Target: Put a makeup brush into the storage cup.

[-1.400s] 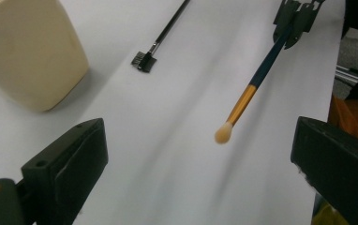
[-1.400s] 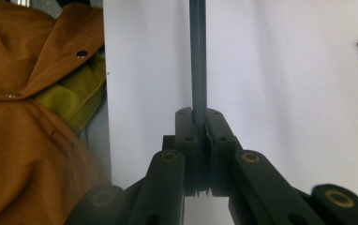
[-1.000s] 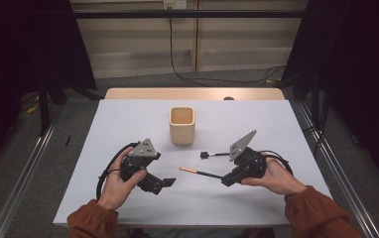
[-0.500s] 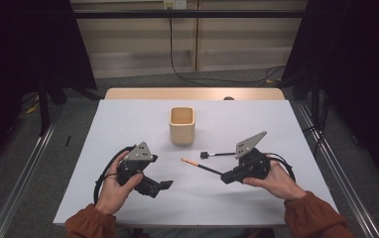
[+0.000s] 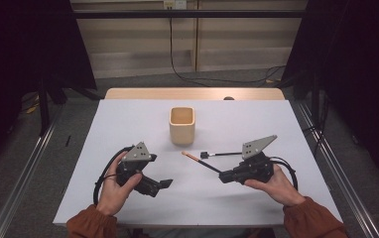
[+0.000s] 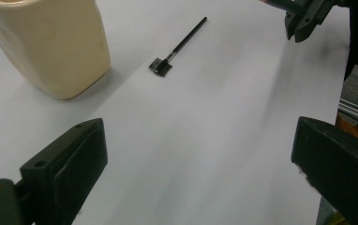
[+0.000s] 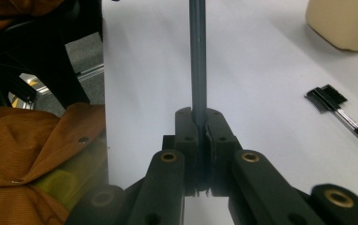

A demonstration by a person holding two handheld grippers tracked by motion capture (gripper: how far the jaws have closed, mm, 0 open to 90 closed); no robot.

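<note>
A cream square cup (image 5: 182,126) stands at the table's middle, also at the upper left of the left gripper view (image 6: 50,42) and in the top right corner of the right gripper view (image 7: 343,21). My right gripper (image 5: 225,177) (image 7: 199,122) is shut on a thin dark stick (image 5: 205,164) (image 7: 197,61) whose orange tip points toward the cup. A second black stick with a small square head (image 5: 222,154) (image 6: 177,47) (image 7: 336,108) lies flat just behind it. My left gripper (image 5: 162,184) (image 6: 200,164) rests low at the front left, jaws wide apart and empty.
The white table top (image 5: 257,119) ends close in front of both hands. A wooden strip (image 5: 192,93) runs along its far edge. Metal rails (image 5: 24,173) flank the table on the floor. Orange sleeves (image 7: 27,140) come in from the near side.
My right gripper has drifted a little to the right and the held stick's orange tip has swung farther toward the cup. The left gripper has barely shifted.
</note>
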